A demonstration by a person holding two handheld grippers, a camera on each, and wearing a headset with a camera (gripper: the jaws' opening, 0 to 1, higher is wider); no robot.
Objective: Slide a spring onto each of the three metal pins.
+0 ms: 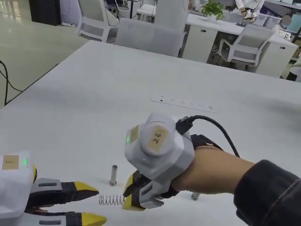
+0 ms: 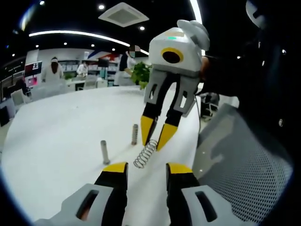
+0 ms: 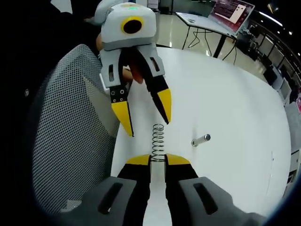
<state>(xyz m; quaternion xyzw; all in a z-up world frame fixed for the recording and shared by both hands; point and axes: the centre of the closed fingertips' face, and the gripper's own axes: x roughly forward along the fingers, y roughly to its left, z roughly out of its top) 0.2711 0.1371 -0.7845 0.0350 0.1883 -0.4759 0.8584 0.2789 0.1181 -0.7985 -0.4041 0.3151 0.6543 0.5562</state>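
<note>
gripping spring (image 3: 158, 137), right hand-held gripper (image 3: 157, 160)

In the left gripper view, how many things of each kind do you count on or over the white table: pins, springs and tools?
pins: 2
spring: 1
tools, the left tool and the right tool: 2
Total: 5

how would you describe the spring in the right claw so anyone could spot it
On the white table, look at its near side, between the two claws. The spring sticks out sideways from the shut tips of the right claw, toward the open left claw. Unlike the bare pin standing behind it, it is a thin wire coil held level.
</note>
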